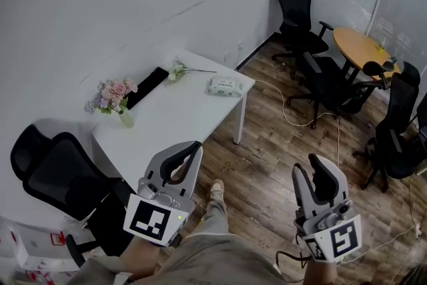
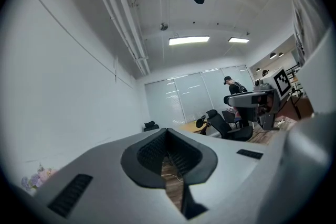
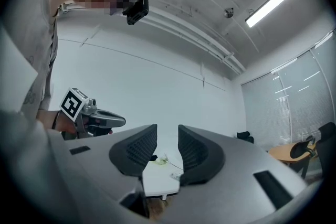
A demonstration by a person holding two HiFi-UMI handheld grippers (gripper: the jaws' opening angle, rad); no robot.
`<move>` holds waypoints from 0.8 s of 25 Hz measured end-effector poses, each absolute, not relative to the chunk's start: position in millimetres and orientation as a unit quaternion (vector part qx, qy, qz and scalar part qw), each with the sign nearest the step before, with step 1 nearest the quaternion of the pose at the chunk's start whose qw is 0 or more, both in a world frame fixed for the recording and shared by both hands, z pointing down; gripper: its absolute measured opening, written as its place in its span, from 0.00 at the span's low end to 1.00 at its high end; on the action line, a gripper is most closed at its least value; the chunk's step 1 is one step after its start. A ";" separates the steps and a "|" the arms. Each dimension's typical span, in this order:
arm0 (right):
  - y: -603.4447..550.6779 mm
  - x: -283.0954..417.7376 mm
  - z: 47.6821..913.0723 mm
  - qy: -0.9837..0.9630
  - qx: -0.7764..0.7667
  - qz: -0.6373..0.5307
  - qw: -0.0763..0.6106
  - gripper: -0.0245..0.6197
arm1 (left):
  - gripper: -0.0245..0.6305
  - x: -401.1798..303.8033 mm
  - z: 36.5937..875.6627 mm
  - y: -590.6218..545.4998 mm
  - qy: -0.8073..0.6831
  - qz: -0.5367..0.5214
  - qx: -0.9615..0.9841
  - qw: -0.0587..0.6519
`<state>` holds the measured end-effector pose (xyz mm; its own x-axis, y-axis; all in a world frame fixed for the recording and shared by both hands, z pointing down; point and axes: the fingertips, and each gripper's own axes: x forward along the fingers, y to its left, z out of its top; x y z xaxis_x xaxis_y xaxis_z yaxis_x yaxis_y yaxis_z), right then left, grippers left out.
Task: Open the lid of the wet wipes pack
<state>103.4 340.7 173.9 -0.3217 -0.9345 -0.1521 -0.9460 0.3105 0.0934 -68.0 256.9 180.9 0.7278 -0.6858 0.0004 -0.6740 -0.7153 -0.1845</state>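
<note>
The wet wipes pack (image 1: 226,85), white with a pale green print, lies near the far right corner of the white table (image 1: 180,118). Both grippers are held low in front of the person, well short of the table and apart from the pack. My left gripper (image 1: 193,149) has its fingertips touching, with nothing between them (image 2: 167,135). My right gripper (image 1: 311,168) stands open over the wooden floor, its jaws empty (image 3: 167,139). Through its gap I see the table's end (image 3: 156,181). The pack's lid looks flat and closed.
On the table are pink flowers in a vase (image 1: 113,98), a white flower stem (image 1: 180,69) and a flat black item (image 1: 147,87). A black chair (image 1: 57,173) stands at the table's near left. Further chairs (image 1: 325,80), a round wooden table (image 1: 363,47) and a floor cable (image 1: 287,113) are to the right.
</note>
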 end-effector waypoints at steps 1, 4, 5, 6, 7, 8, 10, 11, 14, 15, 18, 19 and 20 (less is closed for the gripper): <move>331.0 104.9 175.9 0.810 -0.580 0.080 0.033 0.26 | 0.06 -66.0 182.4 247.4 0.368 -0.035 -0.925 0.084; 298.4 110.0 180.6 0.814 -0.576 0.072 0.025 0.26 | 0.06 -60.8 185.5 216.8 0.368 -0.039 -0.926 0.079; 285.8 111.2 182.0 0.815 -0.576 0.069 0.022 0.26 | 0.06 -59.7 186.4 205.2 0.368 -0.040 -0.926 0.078; 272.8 112.1 183.3 0.815 -0.575 0.066 0.019 0.26 | 0.06 -59.0 187.5 192.9 0.369 -0.040 -0.925 0.076; 259.4 112.7 184.6 0.816 -0.574 0.063 0.017 0.26 | 0.06 -58.6 188.9 180.2 0.370 -0.041 -0.925 0.074; 245.7 112.9 185.6 0.816 -0.574 0.060 0.015 0.26 | 0.06 -58.5 190.6 167.0 0.371 -0.042 -0.925 0.071; 216.7 112.6 187.7 0.817 -0.574 0.054 0.011 0.26 | 0.06 -58.3 194.4 138.7 0.371 -0.048 -0.925 0.067; 201.6 112.1 189.0 0.818 -0.573 0.051 0.009 0.26 | 0.06 -57.8 196.0 123.9 0.370 -0.050 -0.926 0.065; 157.1 110.6 193.4 0.818 -0.573 0.039 -0.001 0.26 | 0.06 -56.5 200.0 79.6 0.366 -0.055 -0.927 0.055; 142.1 110.2 194.4 0.819 -0.573 0.035 -0.004 0.26 | 0.06 -56.1 201.0 64.7 0.365 -0.057 -0.928 0.053; 96.0 108.5 197.6 0.819 -0.574 0.025 -0.012 0.26 | 0.06 -55.2 204.6 19.6 0.360 -0.063 -0.930 0.051; 80.9 107.4 198.5 0.819 -0.574 0.023 -0.013 0.26 | 0.06 -55.3 206.1 5.3 0.358 -0.065 -0.930 0.049; 66.4 106.1 199.1 0.819 -0.574 0.020 -0.015 0.26 | 0.06 -55.5 207.5 -8.3 0.357 -0.068 -0.931 0.048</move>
<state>106.1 66.4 199.1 -0.3410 -0.9401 0.0005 -0.9389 0.3405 0.0502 -55.5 -8.3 207.5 0.7365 -0.6701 0.0920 -0.6569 -0.7411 -0.1386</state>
